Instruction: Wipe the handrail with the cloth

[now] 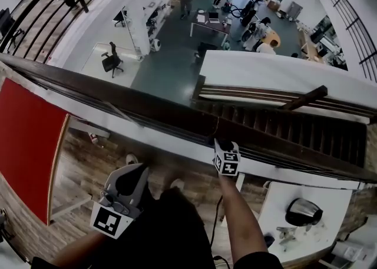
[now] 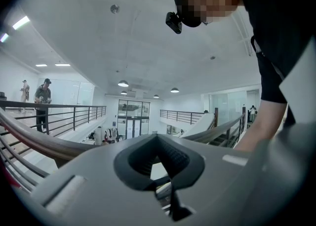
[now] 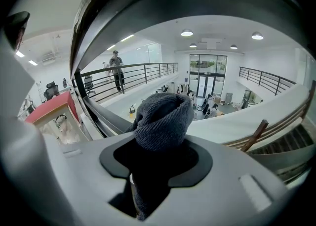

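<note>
The right gripper (image 1: 217, 143) reaches the dark wooden handrail (image 1: 147, 106), its jaws clamped on a bunched grey knitted cloth (image 3: 163, 116) that sits right against the rail's underside. The left gripper (image 1: 134, 175) hangs well back from the handrail on the person's side, its jaws closed together with nothing between them.

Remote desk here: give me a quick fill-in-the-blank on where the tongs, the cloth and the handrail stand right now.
1. The right tongs are shut on a grey ____.
2. The left tongs are shut and hold ____.
3. In the head view, only the ____ tongs reach up to the dark handrail; the other pair hangs back below it.
Missing words: cloth; nothing; right.
</note>
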Tool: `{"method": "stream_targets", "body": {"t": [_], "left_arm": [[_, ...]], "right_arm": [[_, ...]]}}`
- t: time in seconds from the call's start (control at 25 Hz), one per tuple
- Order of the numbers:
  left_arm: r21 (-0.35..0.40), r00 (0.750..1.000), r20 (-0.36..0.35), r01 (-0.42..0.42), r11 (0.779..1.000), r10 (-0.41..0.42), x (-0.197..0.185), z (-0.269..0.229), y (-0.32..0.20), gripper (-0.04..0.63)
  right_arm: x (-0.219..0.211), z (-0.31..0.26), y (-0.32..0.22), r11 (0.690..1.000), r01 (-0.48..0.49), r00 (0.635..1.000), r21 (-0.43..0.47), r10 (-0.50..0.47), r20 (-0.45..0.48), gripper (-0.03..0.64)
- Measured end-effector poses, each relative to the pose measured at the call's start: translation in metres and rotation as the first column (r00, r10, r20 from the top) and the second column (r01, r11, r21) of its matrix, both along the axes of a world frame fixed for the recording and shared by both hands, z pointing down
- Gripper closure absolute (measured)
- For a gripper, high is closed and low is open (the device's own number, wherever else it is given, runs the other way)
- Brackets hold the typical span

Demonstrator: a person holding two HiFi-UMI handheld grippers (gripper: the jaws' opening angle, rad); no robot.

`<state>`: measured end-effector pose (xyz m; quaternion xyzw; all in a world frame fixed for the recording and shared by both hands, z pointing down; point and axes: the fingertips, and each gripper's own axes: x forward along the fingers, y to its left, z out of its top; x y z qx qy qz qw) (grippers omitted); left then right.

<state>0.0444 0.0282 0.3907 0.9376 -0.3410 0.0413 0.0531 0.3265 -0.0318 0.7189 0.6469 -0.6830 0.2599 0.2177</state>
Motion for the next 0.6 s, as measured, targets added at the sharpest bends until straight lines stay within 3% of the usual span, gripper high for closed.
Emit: {"method": "stream_targets", "body": {"t": [0.6], "left_arm": [[-0.001,1.000,-0.027,0.008,1.000,-0.008,0.012,0.001,0.023,0.595]], "right_arm": [[0.035,0.000,0.020,0.999,-0.044,0.999,-0.001,0.044,-0.003,0.459]]}}
